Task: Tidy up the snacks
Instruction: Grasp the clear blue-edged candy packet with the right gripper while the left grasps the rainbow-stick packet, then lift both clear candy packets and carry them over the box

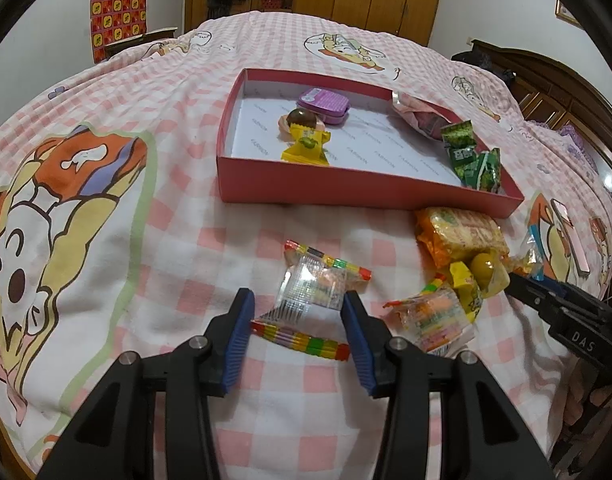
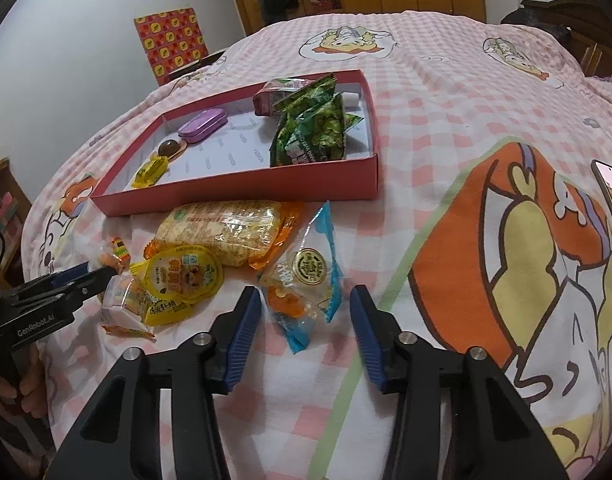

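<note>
Left gripper (image 1: 297, 308) was clamped on a clear rainbow-edged candy packet (image 1: 314, 284); both blue pads touched the wrapper's sides, packet lying on the pink checked bedspread (image 1: 185, 240).

Right gripper (image 2: 306, 304) sat around a blue-edged clear snack bag (image 2: 301, 276), jaws either side of it. The left pad was at the bag's edge, the right pad apart from it, so not yet gripping.

Red shallow box (image 1: 346, 192) lay at 12 o'clock from the left gripper. In it were a purple tin (image 1: 324, 102), a brown round candy (image 1: 301, 118), a yellow wrapped candy (image 1: 308, 144), and green packets (image 1: 472, 156) at the box's 3 o'clock side.

Loose pile outside, at 6 o'clock of the box: a yellow cracker pack (image 2: 225, 232), a yellow jelly cup (image 2: 183, 276), and a second rainbow candy packet (image 1: 426, 316).
</note>
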Demonstrator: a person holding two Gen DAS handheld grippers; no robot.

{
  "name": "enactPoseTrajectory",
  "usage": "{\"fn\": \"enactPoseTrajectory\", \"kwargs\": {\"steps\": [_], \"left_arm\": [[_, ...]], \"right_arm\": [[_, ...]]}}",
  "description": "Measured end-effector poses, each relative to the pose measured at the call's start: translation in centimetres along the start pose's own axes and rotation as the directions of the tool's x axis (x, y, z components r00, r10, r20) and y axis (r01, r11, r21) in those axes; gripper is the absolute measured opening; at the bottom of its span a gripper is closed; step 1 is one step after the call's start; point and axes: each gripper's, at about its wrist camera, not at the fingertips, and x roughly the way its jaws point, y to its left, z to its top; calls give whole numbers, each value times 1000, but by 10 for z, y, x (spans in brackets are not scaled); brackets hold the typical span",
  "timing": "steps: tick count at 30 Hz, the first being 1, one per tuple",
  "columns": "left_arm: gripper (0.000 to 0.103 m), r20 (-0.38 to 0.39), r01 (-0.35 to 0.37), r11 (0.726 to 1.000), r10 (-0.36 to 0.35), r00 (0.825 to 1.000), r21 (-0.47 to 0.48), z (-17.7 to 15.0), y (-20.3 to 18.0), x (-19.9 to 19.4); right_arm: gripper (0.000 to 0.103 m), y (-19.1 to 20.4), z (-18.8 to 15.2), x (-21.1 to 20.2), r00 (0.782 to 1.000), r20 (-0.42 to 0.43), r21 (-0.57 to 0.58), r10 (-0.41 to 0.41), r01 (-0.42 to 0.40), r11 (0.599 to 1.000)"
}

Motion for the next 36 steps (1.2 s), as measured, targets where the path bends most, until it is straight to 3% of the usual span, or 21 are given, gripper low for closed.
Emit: {"fn": "enactPoseTrajectory", "kwargs": {"steps": [3,5,28,36], "left_arm": [[48,0,1,1000,-1,1000,1,0,0,0],[48,1,2,1000,-2,1000,1,-1,0,1],[47,-1,18,1000,-18,1000,-13,2,0,-4],[46,40,52,999,-52,998,-11,6,-2,-23]], "right_arm": [[41,0,-1,0,1000,8,-1,-11,11,1000],[32,-1,-2,-1,999,17,5,-27,27,1000],[30,3,-5,-7,999,37,-13,-26,27,1000],[30,10,-5,-21,998,61,-32,-4,6,999]]}}
